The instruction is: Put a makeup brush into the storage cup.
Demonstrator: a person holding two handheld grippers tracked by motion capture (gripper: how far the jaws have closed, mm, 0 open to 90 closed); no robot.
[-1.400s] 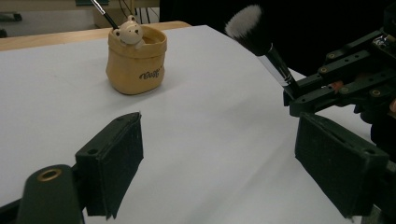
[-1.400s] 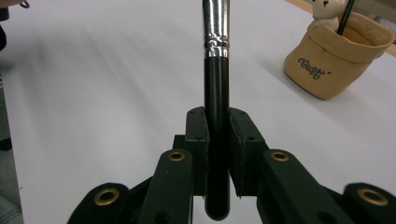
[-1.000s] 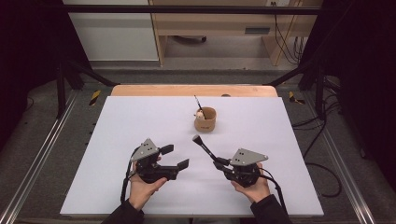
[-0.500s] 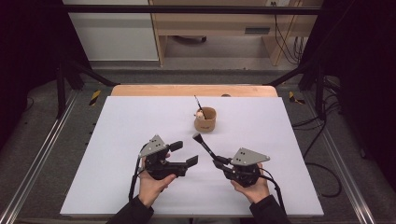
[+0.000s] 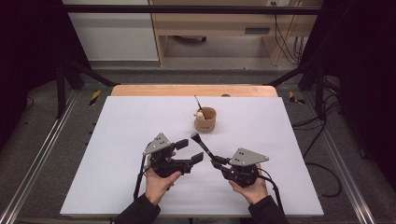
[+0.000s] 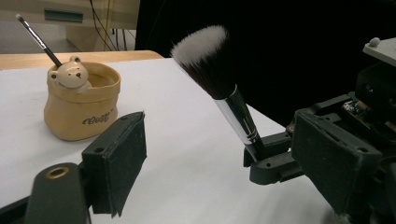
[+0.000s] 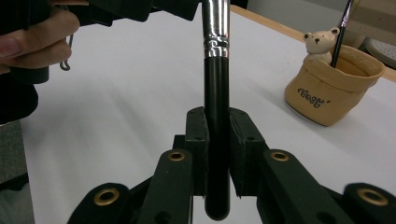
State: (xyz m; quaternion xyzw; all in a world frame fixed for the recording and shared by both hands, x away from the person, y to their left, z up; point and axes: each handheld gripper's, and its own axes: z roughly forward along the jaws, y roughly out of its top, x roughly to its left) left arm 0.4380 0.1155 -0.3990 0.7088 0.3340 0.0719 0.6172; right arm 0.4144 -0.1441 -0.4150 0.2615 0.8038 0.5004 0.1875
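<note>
My right gripper [image 5: 215,163] is pinching a brush [image 5: 201,146]: in the right gripper view the two pads are pressed against the black handle [image 7: 217,154] from either side, with the butt end of the handle poking out below them toward the camera. From the pads the handle runs up to a silver ferrule [image 7: 216,32]. In the high view the brush slants up and away from my right gripper, toward the far left, and its dark head [image 5: 194,138] sits clear of the tabletop [image 5: 116,140].

My left gripper [image 5: 190,151] has its jaws spread wide, with nothing between them; they have just closed a touch. It lies just beside the brush, on its left in the high view, with the jaws pointing toward the shaft. In the left gripper view the brush stands between the two pads but farther off, beyond them, its white-tipped bristles [image 6: 201,46] tilted up to the left and its ferrule dropping into the right gripper's jaws. The pads are apart from it.

Farther out on the tabletop, beyond the brush head, stands a tan pot [image 5: 206,119] with a small bear [image 6: 70,74] on its rim. A thin brush [image 5: 198,102] leans in it, behind the bear. The pot is near the brush head but not touching it.
</note>
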